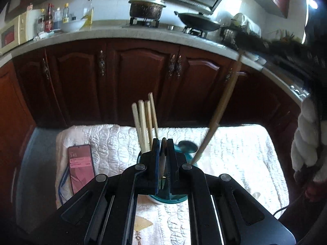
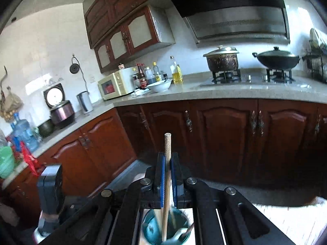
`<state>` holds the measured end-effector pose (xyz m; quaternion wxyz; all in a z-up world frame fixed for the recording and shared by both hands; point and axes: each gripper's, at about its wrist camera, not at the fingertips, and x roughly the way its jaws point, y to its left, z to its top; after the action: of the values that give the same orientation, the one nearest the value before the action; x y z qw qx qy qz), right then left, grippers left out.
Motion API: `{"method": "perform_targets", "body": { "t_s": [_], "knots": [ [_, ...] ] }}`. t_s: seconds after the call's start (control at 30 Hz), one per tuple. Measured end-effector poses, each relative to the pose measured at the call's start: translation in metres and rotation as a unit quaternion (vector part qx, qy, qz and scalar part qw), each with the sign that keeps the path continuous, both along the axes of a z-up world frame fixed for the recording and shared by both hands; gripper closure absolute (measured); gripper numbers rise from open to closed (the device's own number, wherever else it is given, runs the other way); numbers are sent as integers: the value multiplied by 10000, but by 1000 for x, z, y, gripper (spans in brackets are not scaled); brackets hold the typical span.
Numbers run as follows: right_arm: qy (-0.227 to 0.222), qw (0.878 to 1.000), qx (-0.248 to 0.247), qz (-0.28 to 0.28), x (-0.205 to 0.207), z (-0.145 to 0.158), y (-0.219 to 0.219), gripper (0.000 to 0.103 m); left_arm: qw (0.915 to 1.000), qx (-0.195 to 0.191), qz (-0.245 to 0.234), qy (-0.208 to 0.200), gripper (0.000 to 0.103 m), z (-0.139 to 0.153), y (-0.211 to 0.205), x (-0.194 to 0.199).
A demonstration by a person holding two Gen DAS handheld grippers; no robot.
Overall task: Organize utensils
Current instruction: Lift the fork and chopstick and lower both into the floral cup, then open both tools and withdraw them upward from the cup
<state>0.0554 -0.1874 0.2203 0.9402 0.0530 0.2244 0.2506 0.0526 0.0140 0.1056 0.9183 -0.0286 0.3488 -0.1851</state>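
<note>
Dark red kitchen cabinets [image 1: 143, 77] under a pale stone counter [image 1: 114, 31] fill the background of both wrist views. On the counter, from left to right, stand a cream microwave [image 2: 114, 85], a cluster of bottles [image 2: 151, 74], a white bowl [image 2: 160, 85], a lidded pot [image 2: 221, 59] and a black wok [image 2: 277, 59] on the gas hob.

Nearer, in the left wrist view, a bench covered with a white quilted cloth [image 1: 114, 140] carries a phone [image 1: 80, 167] with a lit reddish screen at its left. Right of the phone stands a teal utensil holder [image 1: 179, 197], largely hidden behind the left hand-held gripper [image 1: 163, 143]. Four pale chopsticks [image 1: 145, 118] stand upright in the holder's left side. The left hand-held gripper is pinching a slim dark utensil [image 1: 162, 159] between its pressed-together jaws; a small fork-like tip shows near its lower end.

Further right, a long wooden handle [image 1: 218, 110] leans out of the holder, rising toward the upper right. In the right wrist view the right hand-held gripper [image 2: 168, 157] is clamped on this handle, whose rough end projects above the jaws while its lower part reaches down into the holder. What head the handle carries cannot be told.
</note>
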Motion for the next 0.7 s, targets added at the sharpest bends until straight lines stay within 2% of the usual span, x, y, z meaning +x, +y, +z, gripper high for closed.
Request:
{"method": "perform_targets", "body": {
  "t_s": [0.17,0.5,0.7],
  "knots": [
    [-23,9991,-420,-34,26,-26,30,98,9997,152,29,192,98,-24,-4,10],
    [963,9922,-760,203,62,-103,43,98,9985,231,142,471,98,-61,-14,25],
    [1224,9900,-650,247,67,-118,30,98,9982,223,185,529,98,-69,-17,25]
  ]
}}
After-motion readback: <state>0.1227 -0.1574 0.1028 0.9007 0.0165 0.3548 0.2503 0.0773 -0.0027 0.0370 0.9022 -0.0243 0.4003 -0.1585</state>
